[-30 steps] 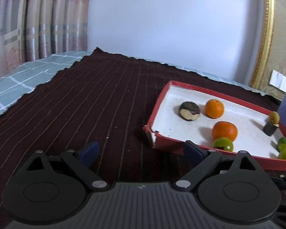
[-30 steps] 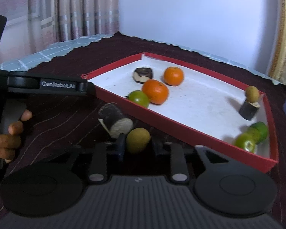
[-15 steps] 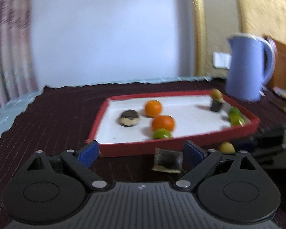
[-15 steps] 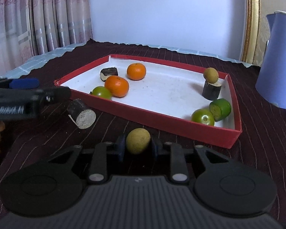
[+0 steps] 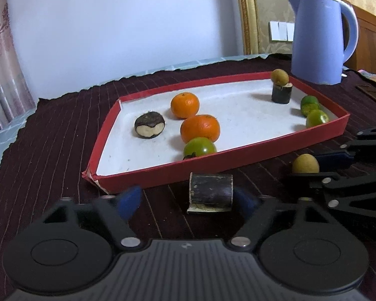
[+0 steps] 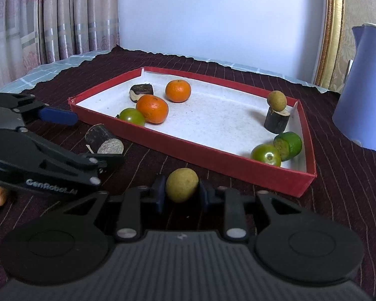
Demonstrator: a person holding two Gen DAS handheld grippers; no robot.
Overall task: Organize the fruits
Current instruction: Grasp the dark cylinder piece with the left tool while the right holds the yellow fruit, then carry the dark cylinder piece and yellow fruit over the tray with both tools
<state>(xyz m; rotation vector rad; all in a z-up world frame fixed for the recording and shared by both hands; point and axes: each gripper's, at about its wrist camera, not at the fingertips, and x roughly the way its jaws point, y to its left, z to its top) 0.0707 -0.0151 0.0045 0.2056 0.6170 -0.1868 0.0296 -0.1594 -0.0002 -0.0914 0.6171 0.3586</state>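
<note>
A red tray (image 5: 238,155) with a white floor holds two oranges (image 5: 200,128), a dark chestnut-like piece (image 5: 149,127), green fruits (image 5: 199,147) and a yellow-brown fruit on a dark stub (image 5: 281,92). My left gripper (image 5: 188,199) is open around a dark sugarcane piece (image 5: 210,192) lying on the cloth in front of the tray; its blue fingertips look blurred. My right gripper (image 6: 181,192) is shut on a yellow-brown longan (image 6: 181,185), just short of the tray's near wall (image 6: 213,160). The cane piece also shows in the right wrist view (image 6: 104,141).
A blue kettle (image 5: 320,37) stands right of the tray. The dark striped cloth (image 5: 50,150) covers the table; its ragged far edge meets a pale checked cloth (image 6: 50,70). Curtains hang at the left, a wall at the back.
My left gripper has swung right and come down around the cane piece in front of the tray. My right gripper has kept hold of the longan and shifted slightly.
</note>
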